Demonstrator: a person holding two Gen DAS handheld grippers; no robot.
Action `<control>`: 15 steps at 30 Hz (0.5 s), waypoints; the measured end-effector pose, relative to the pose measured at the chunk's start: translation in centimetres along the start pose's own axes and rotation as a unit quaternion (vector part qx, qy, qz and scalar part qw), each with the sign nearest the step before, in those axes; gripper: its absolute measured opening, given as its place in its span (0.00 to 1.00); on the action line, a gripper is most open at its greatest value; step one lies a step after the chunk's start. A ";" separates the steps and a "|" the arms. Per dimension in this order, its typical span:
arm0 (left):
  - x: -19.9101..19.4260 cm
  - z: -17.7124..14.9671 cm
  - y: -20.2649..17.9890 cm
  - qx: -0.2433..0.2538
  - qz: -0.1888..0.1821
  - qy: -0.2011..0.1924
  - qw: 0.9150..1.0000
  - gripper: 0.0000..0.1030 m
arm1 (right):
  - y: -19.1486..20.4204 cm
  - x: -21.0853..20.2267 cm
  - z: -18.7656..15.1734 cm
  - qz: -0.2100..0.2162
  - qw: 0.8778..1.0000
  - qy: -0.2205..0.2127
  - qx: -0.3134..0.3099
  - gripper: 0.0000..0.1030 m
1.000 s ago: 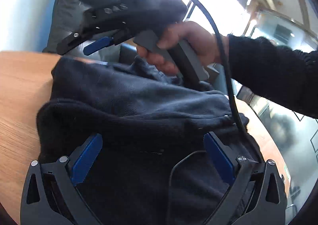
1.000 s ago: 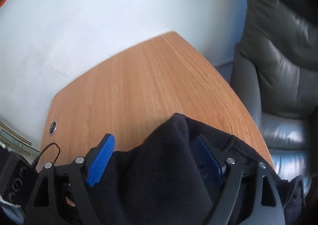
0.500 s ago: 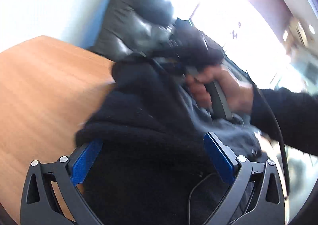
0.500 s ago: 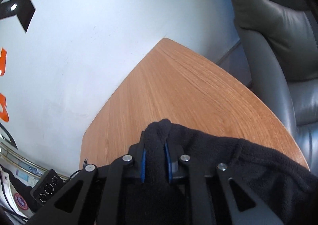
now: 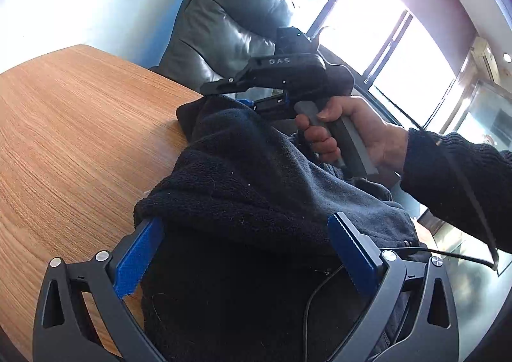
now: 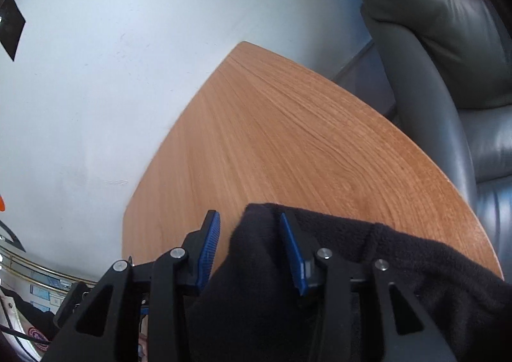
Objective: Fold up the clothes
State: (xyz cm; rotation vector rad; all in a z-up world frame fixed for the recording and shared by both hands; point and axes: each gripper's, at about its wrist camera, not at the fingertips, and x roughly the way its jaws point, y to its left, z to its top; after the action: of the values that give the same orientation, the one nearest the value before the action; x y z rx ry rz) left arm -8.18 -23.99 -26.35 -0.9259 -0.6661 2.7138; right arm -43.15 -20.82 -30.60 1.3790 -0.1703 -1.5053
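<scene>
Nearest the left wrist camera, the left hand-held gripper [image 5: 243,253] stands spread wide, its blue pads [image 5: 140,256] apart over a heap of black fleece garment [image 5: 243,189]; the cloth lies between them, but neither pad presses it. The garment rests bunched on the wooden table [image 5: 70,125], at the table's edge nearest the grey leather armchair [image 5: 224,19].

Beyond that heap, the right hand-held gripper [image 5: 248,96] sits at the garment's far fold, gripped by a person's right hand [image 5: 345,128] in a dark knitted sleeve [image 5: 457,176]. In the right wrist view its jaws [image 6: 249,250] are opening: a ridge of the fleece [image 6: 256,266] stands between the blue pads, against the right pad and clear of the left one [image 6: 209,250].

Past the garment the table runs bare to a pale wall [image 6: 112,58], with the armchair just beside the table's edge.
</scene>
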 end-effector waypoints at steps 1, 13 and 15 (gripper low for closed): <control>0.1 0.0 -0.1 0.000 0.000 0.000 1.000 1.00 | -0.3 0.1 0.0 -0.007 1.000 0.001 0.004 0.41; -0.1 0.2 0.0 -0.007 -0.012 -0.001 1.000 1.00 | 3.1 1.5 -0.7 0.161 0.986 0.025 -0.038 0.22; -0.1 0.2 0.0 -0.008 -0.015 0.000 1.000 1.00 | 2.1 0.7 -0.7 0.199 0.980 -0.011 -0.021 0.22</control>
State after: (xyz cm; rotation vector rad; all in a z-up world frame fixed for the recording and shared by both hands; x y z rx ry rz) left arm -8.26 -24.07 -26.18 -0.9121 -0.6974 2.6866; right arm -41.21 -21.92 -29.85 1.2107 -0.4013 -1.1821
